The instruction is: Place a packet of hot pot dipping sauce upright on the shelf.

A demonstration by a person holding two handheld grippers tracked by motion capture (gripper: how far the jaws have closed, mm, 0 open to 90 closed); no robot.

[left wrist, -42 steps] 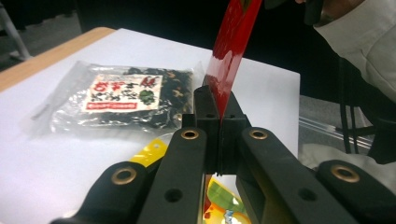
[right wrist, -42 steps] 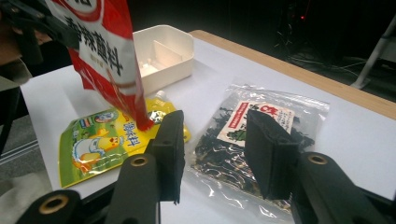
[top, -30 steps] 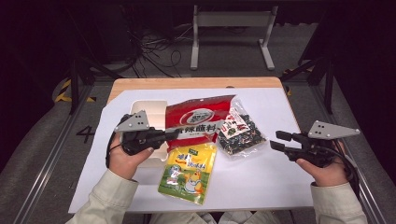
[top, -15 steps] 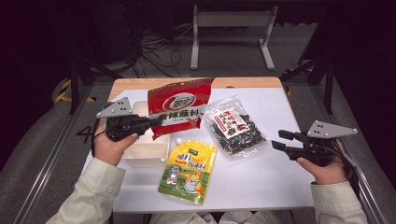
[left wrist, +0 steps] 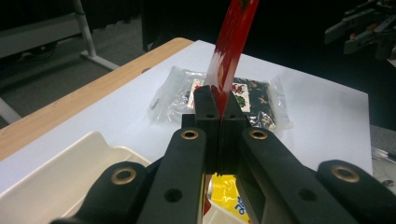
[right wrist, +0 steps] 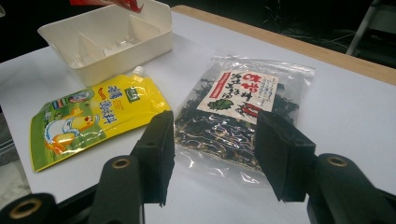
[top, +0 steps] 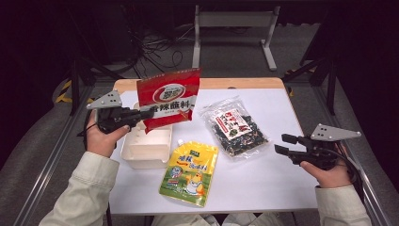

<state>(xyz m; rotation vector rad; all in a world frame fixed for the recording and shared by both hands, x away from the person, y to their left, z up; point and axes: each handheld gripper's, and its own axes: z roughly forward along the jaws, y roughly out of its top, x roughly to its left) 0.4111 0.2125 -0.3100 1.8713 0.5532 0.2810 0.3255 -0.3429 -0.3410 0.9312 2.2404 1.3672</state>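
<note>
While left claw (top: 149, 113) pinches red packet (top: 169, 99) (aloft), white bin (top: 147, 147) empty

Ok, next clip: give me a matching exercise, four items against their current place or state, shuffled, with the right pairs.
Items:
1. red packet
2. yellow pouch
3. clear bag of dark bits
4. white tray

States:
A. lying flat at the table's near edge
B. empty, with dividers
C. lifted, clamped in the left hand-held gripper
D. flat, ahead of the open right hand-held gripper

Pairs: 1-C, 2-A, 3-D, 4-B
</note>
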